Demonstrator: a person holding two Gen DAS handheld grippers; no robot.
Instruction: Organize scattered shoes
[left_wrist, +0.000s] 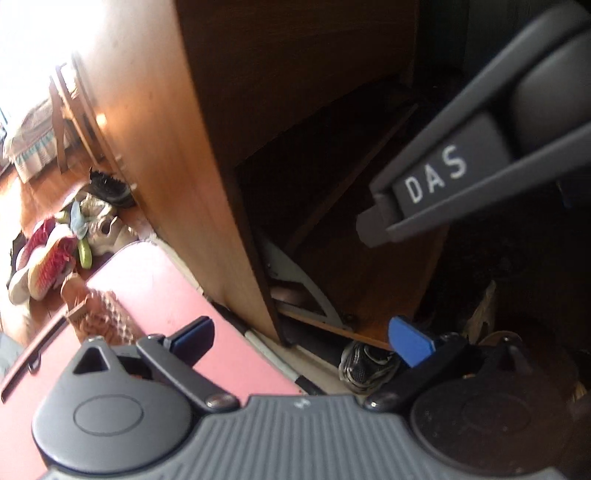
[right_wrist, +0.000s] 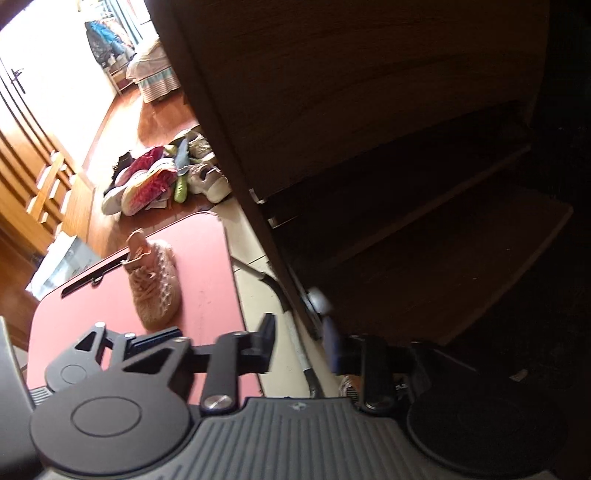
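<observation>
Cabinet interior (right_wrist: 424, 229) too dark; grey shoe (left_wrist: 364, 365) half hidden.

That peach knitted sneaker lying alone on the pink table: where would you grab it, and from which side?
Probably at the collar by the heel of the peach knitted sneaker, coming from above. It rests sole-down on the pink table with its opening facing up, so one finger could go inside and one outside the raised heel rim. The toe looks wider and rounder, which likely makes it harder to pinch.
</observation>
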